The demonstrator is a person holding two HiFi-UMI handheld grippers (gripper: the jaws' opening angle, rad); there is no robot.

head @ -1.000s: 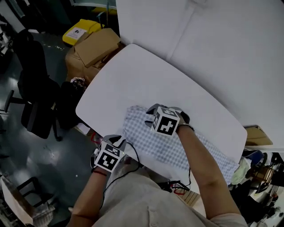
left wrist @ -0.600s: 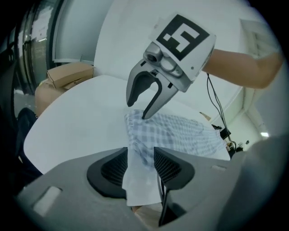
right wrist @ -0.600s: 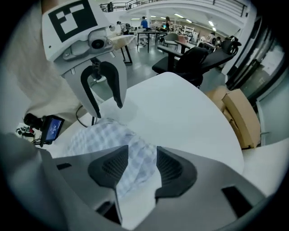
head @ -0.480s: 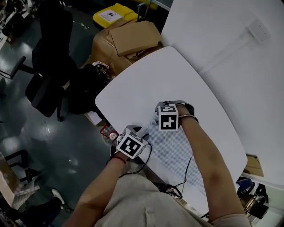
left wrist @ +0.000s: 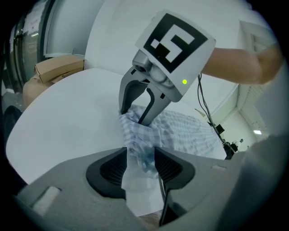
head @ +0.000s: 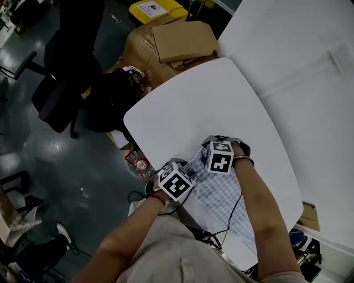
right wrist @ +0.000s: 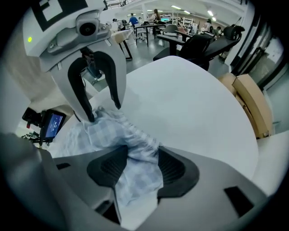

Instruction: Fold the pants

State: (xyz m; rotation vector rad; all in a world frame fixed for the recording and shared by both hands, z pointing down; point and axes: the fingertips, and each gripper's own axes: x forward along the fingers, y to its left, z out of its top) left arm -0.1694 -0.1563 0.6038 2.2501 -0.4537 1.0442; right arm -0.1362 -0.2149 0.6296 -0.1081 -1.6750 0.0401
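Blue-and-white checked pants lie on the white table, running from near its left edge toward the near right. Both grippers are down at the pants' left end, close together. In the left gripper view a bunched cloth edge lies loosely between the jaws of my left gripper, which have just been opening. My right gripper points straight down; its jaws have also just been opening, and gathered cloth rests between the pads. Each gripper sees the other, the right gripper and the left gripper, with tips at the cloth.
Cardboard boxes and a yellow bin stand beyond the table's far left corner. A black office chair and a dark bag are on the floor at left. A white partition runs along the table's right. A cable trails over the pants.
Both grippers have sunk toward the table at the pants' left end, and the left one has come close beside the right. The head view has swung toward the floor at left.
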